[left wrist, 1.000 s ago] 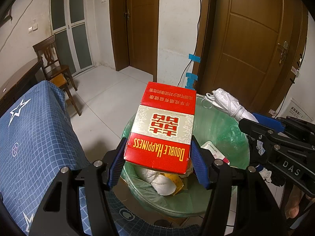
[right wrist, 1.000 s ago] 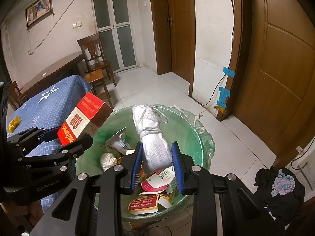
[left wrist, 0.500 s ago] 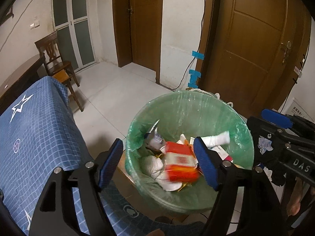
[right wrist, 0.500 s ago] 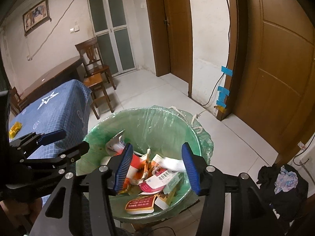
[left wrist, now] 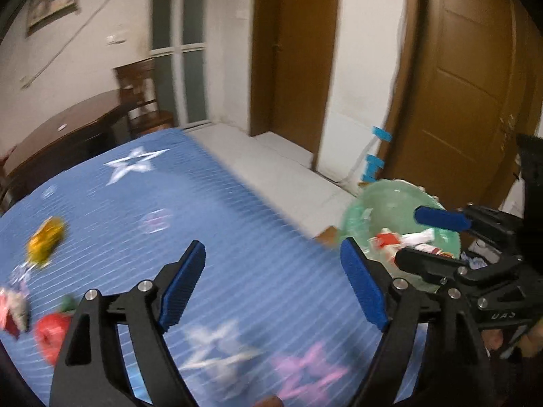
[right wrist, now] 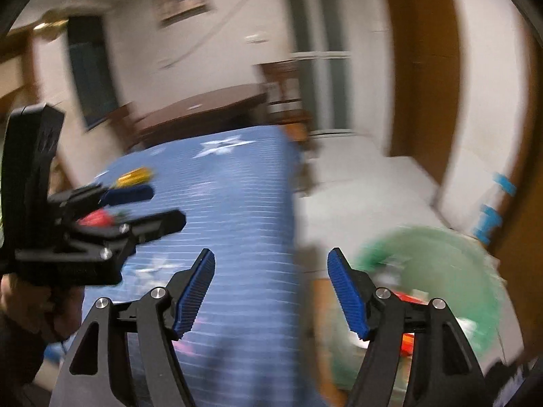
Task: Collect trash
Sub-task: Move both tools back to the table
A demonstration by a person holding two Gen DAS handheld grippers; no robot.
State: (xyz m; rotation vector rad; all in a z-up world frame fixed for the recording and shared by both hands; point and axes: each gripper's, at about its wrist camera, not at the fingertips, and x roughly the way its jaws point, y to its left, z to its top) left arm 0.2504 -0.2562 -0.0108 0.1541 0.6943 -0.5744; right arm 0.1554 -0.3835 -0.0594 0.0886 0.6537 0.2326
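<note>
Both views are blurred by motion. My left gripper (left wrist: 271,251) hangs over the blue star-patterned tablecloth (left wrist: 210,203); its jaws are opening and nothing is between them. My right gripper (right wrist: 271,254) is over the table's edge, jaws also opening and empty. On the cloth at the left lie a yellow wrapper (left wrist: 45,240), a red crumpled piece (left wrist: 51,335) and a white-and-red scrap (left wrist: 13,308). The green-lined trash bin (left wrist: 383,200) stands on the floor to the right, holding a red box and papers. In the right wrist view the bin (right wrist: 475,271) is at lower right.
A dark wooden table (left wrist: 68,132) and a wooden chair (left wrist: 142,101) stand behind the blue table. Brown doors (left wrist: 468,84) and a white wall with blue tape (left wrist: 376,149) lie beyond the bin. Pale tiled floor (left wrist: 288,176) stretches between the table and the doors.
The red box and the white bundle left the grippers and dropped into the bin. Both grippers opened wider and swung left, from above the bin to above the blue table.
</note>
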